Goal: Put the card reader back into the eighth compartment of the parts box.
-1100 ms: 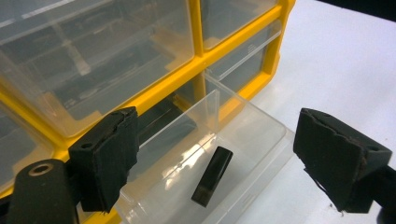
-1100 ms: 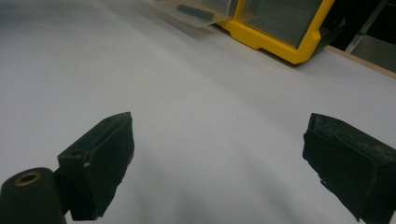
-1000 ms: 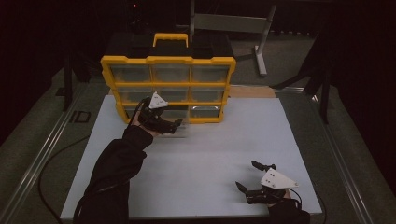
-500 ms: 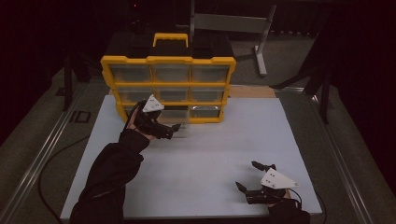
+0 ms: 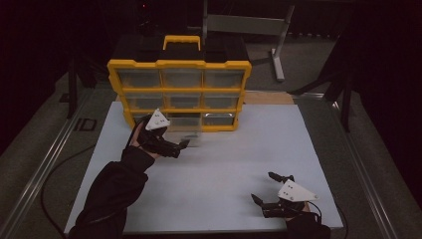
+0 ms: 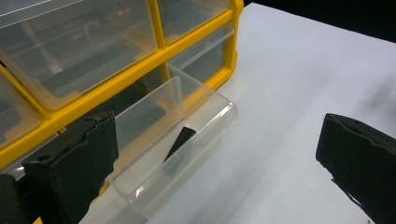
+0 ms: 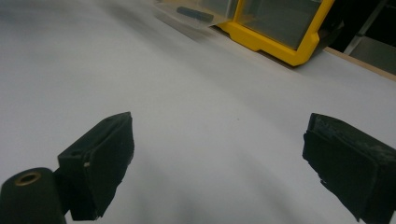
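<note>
High view: fixed, above the near edge, looking forward and down over the whole white table top (image 5: 219, 164), with the yellow plastic drawer cabinet (image 5: 179, 94) at the far side. Left gripper view: close in, low, angled down at the cabinet's bottom row and the pulled-out clear plastic drawer (image 6: 175, 140). Right gripper view: low near the table's near edge, facing across the bare surface; cabinet corner far off at top. All three share the drawer.
</note>
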The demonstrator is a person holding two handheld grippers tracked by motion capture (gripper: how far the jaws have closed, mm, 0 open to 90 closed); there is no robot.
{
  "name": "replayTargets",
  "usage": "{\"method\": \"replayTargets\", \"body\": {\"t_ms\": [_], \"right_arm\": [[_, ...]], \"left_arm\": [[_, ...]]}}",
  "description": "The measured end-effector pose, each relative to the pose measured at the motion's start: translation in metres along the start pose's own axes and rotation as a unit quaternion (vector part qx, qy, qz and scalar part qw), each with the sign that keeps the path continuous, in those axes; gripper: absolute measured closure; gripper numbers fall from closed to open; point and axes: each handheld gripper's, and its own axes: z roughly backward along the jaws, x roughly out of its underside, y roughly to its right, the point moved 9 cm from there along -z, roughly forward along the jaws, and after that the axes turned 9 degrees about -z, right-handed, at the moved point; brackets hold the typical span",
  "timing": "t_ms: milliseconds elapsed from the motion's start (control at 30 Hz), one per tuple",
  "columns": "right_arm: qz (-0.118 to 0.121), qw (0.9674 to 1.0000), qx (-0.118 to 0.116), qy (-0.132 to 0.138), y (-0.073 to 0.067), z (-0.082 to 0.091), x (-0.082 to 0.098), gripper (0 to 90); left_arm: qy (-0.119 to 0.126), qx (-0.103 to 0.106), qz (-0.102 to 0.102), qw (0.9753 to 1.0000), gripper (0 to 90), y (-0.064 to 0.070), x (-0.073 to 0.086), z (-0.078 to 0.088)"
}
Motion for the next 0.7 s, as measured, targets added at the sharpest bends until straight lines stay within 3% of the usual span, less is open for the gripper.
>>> {"method": "replayTargets", "body": {"t_ms": [567, 700], "right_arm": [[0.001, 1.0, 0.002, 0.0, 0.0, 0.0, 0.0, 8.9], [0.0, 1.0, 0.002, 0.0, 0.0, 0.0, 0.0, 8.9]], "left_arm": [[0.004, 0.001, -0.01, 0.9999, 0.0, 0.02, 0.021, 0.018], [-0.005, -0.004, -0.016, 0.9998, 0.0, 0.027, 0.033, 0.02]]}}
